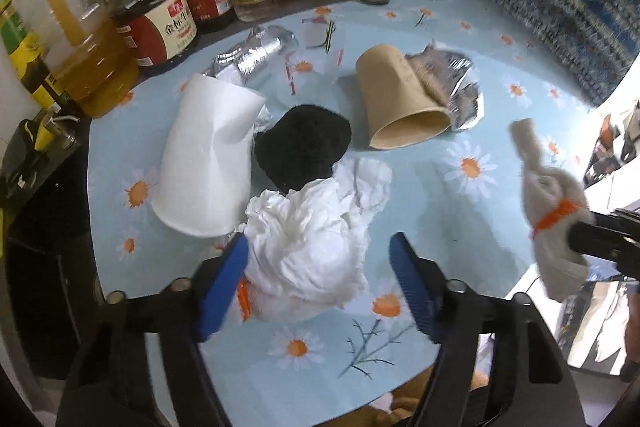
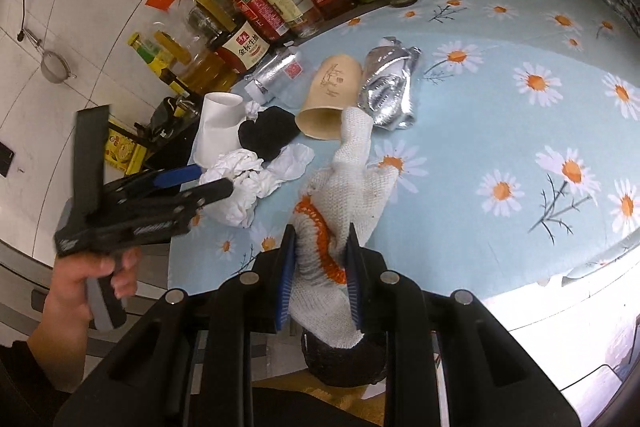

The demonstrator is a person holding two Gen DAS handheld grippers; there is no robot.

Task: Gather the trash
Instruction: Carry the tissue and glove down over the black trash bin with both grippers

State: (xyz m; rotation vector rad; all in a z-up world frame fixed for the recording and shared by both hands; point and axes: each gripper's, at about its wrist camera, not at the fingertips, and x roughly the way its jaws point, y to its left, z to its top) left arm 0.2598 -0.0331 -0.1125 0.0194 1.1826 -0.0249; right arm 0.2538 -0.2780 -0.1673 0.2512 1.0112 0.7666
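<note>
Through my left wrist camera, my left gripper stands partly open, its blue pads astride the crumpled white tissue paper on the daisy-printed blue tablecloth; I cannot see them pressing it. The tissue looks light, soft and easy to crush, so I'd pinch its thick middle. Behind it lie one white paper cup, one tan paper cup, a black fuzzy cloth and two silver foil pouches.

Through my right wrist camera, my right gripper is clamped narrowly on one white knitted glove with an orange cuff, limp and hanging over the table's near edge. My left hand holds the other gripper beside the tissue.
</note>
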